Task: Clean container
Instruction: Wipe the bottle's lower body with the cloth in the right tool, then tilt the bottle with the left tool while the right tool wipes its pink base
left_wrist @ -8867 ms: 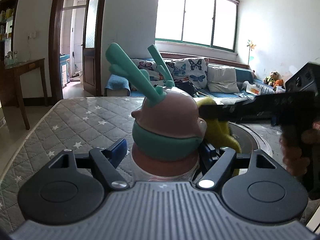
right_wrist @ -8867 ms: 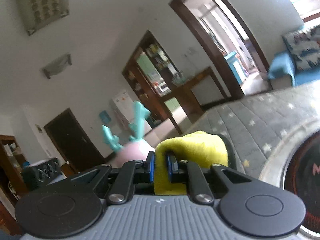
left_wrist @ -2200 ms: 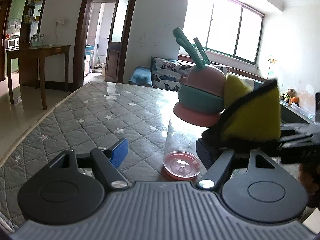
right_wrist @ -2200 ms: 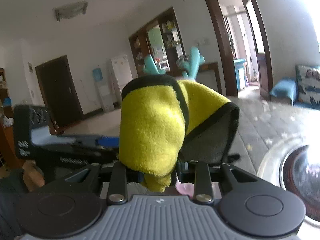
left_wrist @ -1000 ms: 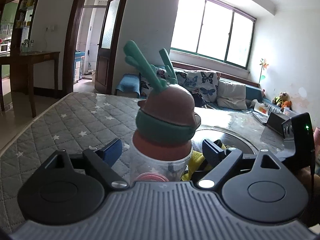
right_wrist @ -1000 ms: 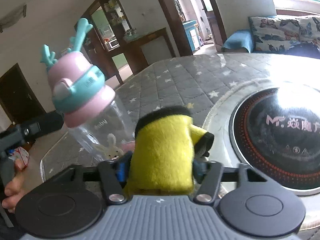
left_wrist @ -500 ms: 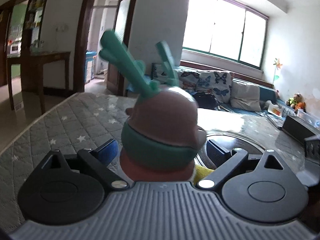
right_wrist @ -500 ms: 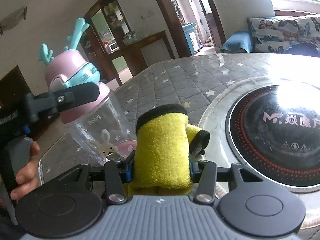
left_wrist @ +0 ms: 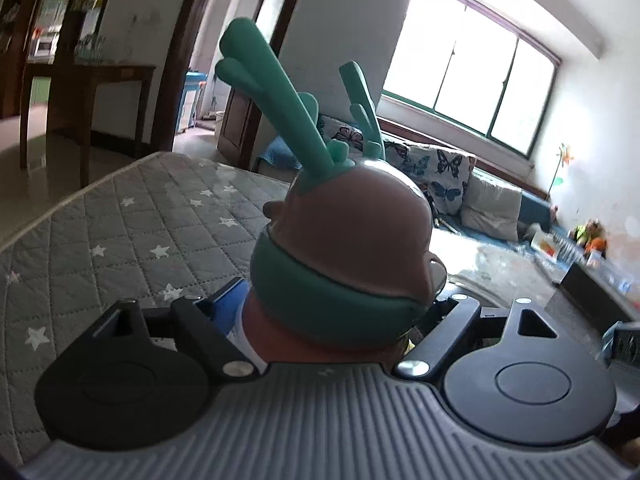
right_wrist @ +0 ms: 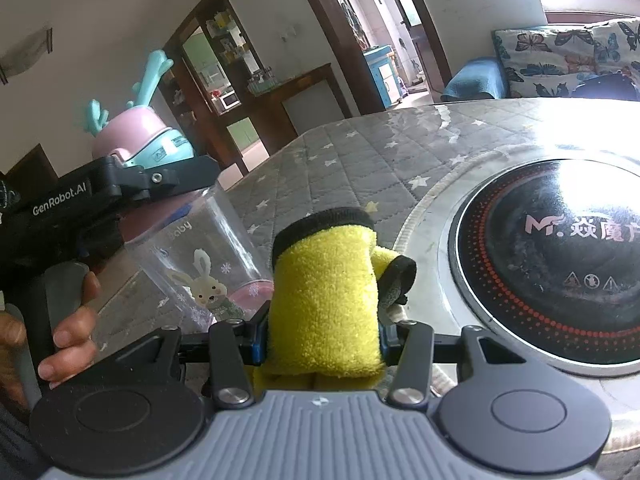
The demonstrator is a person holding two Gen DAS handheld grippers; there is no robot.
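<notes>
The left gripper (left_wrist: 332,312) is being closed on the lid (left_wrist: 348,248) of the cup (right_wrist: 200,256); whether the pads press yet cannot be told. The cup is seen tilted, its pink base low near the quilted table (right_wrist: 360,160), just beside the cloth (right_wrist: 324,300). The cloth is pinched, folded, between the pressed-in jaws of the right gripper (right_wrist: 322,344). A round cooktop (right_wrist: 560,260) is set into the table right of the cloth, its metal rim close by. Bare quilting is left open beyond the cup, up to the far table edge. A hand (right_wrist: 68,328) is wrapped on the left gripper's handle.
</notes>
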